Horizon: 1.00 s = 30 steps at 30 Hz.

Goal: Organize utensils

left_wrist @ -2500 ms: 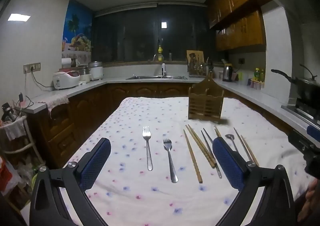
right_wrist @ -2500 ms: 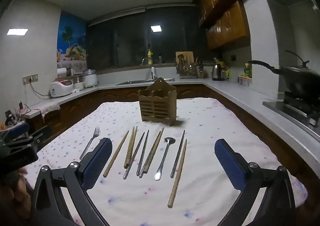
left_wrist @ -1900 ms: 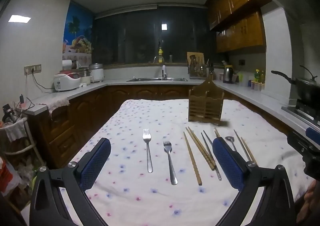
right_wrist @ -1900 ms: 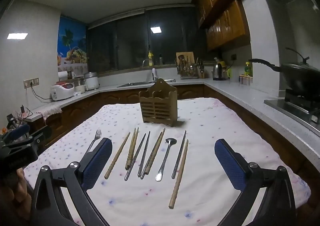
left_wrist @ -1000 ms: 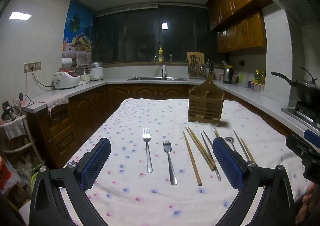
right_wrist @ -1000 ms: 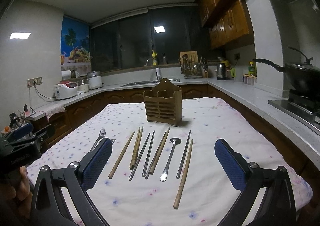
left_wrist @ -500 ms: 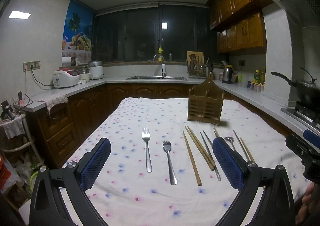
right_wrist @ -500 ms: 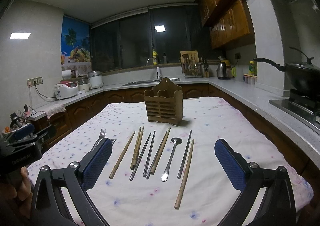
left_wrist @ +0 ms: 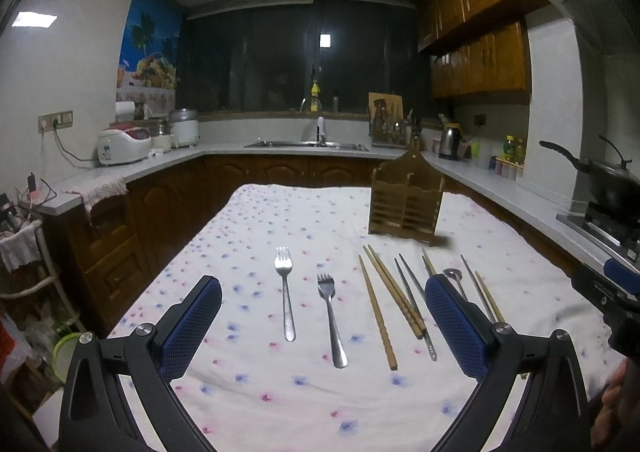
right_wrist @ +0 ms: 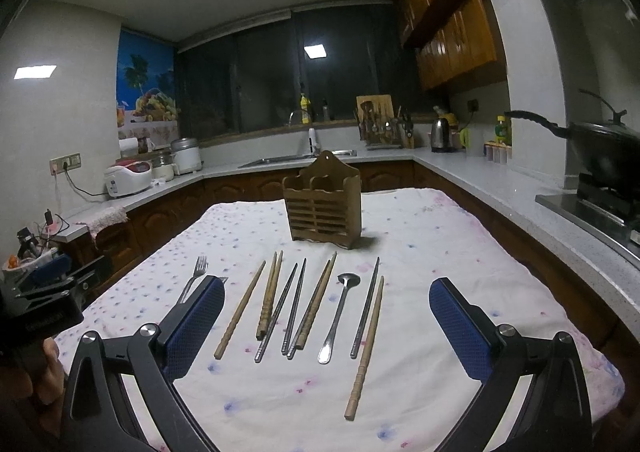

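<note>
The jaws of the left gripper (left_wrist: pixel 323 326) are being held wide apart above the near edge of the worktop, with nothing between the blue-padded fingers (left_wrist: pixel 192 328). The jaws of the right gripper (right_wrist: pixel 327 326) are likewise being kept wide apart and empty, nearer the right edge.

Ahead of the left gripper, two silver metal forks (left_wrist: pixel 285 294) are lying side by side, apart from each other, tines towards the far edge. To their right, a row of long brown wooden chopsticks (right_wrist: pixel 241 308) and thin grey metal chopsticks (right_wrist: pixel 294 306) is lying fanned out, some of them crossing or touching. A small silver metal spoon (right_wrist: pixel 338 314) is lying among them, bowl towards the far edge, just beside one more metal chopstick and one wooden one on its right.

Behind the row, nearer the far edge, a slatted brown wooden utensil holder (right_wrist: pixel 322 206) is standing upright; what its compartments contain cannot be told.

Everything is being carried by a white cloth with small pink and blue flowers (right_wrist: pixel 420 236) covering the worktop.
</note>
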{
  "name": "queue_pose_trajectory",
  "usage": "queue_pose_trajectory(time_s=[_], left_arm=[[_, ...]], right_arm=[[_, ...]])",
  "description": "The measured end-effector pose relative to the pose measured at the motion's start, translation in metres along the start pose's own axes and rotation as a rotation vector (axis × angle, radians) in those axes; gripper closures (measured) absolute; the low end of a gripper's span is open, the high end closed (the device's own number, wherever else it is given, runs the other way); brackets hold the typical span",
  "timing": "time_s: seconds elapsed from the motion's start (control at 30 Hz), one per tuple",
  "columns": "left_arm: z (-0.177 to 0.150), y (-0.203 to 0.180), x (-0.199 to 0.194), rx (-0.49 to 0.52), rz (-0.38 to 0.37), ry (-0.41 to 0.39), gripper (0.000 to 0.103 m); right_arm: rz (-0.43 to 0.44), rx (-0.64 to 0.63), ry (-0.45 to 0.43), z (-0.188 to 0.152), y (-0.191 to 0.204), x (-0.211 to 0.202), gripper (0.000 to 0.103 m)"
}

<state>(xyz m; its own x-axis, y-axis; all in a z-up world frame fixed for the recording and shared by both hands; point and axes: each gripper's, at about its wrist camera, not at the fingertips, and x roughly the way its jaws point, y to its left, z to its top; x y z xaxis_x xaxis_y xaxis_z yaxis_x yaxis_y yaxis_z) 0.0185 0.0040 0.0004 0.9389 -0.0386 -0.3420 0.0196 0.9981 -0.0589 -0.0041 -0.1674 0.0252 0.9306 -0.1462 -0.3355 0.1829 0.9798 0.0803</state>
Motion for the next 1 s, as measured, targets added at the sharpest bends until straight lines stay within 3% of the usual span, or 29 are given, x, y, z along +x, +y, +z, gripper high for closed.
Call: queue_pose_trajectory(time_s=[0.53,0.67,0.83,0.93,1.0], left_arm=[[0.049,0.013,0.067,-0.030,-0.063,0.185,0.002],[0.062,0.014,0.093,-0.016,-0.064,0.230,0.009],[0.076,0.013,0.119,-0.024,-0.092,0.278,0.014],[0.082,0.012,0.140,-0.016,-0.101,0.319,0.026],[0.085,0.012,0.153,-0.012,-0.112,0.352,0.031]], right_arm=[[0.012,0.073,0.146,0.026,-0.032,0.044,0.001],[0.010,0.110,0.183,0.032,-0.046,0.064,0.002],[-0.016,0.127,0.237,0.035,-0.059,0.089,0.015],[-0.027,0.151,0.301,0.033,-0.066,0.111,0.032],[-0.031,0.166,0.338,0.030,-0.070,0.122,0.038]])
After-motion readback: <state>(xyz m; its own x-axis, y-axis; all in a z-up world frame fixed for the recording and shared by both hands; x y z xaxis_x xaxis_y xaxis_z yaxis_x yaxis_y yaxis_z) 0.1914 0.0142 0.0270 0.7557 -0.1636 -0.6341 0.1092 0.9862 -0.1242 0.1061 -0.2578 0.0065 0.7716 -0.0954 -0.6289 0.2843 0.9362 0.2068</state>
